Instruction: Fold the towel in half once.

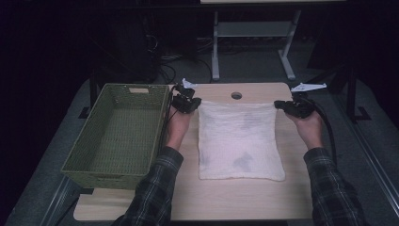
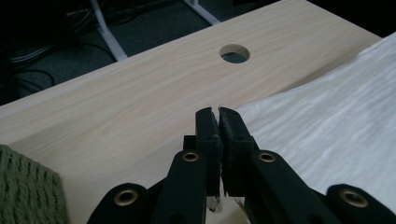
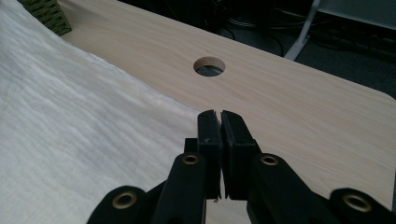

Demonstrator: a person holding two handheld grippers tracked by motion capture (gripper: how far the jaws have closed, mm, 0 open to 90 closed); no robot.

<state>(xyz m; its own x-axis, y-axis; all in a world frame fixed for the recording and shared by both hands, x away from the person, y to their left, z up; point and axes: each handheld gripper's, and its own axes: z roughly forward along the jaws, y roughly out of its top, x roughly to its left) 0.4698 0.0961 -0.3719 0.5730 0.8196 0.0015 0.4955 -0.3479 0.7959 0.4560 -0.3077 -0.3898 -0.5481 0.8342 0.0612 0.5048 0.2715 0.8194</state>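
Currently a white cloth (image 1: 240,140) lies spread flat on the light wooden table (image 1: 188,197), roughly centred, with faint grey smudges on it. Left gripper (image 1: 187,102) sits at the cloth's far left corner, right gripper (image 1: 288,106) at its far right corner. In the left gripper view the left gripper (image 2: 219,112) has its jaws pressed together, tips right at the cloth (image 2: 327,121) corner edge; a bit of white shows low between the jaws, so it looks clamped on the cloth. In the right gripper view the right gripper (image 3: 218,114) has its jaws pressed together too, beside the cloth (image 3: 79,140) edge; can't tell if fabric is caught. Round hole (image 1: 236,95) in the table sits just beyond the cloth's far edge, between the grippers. Green woven basket (image 1: 116,134) stands on the table's left side, beside the left forearm. Both sleeves (image 1: 155,188) are plaid. Metal table legs (image 1: 215,52) stand on the floor behind.
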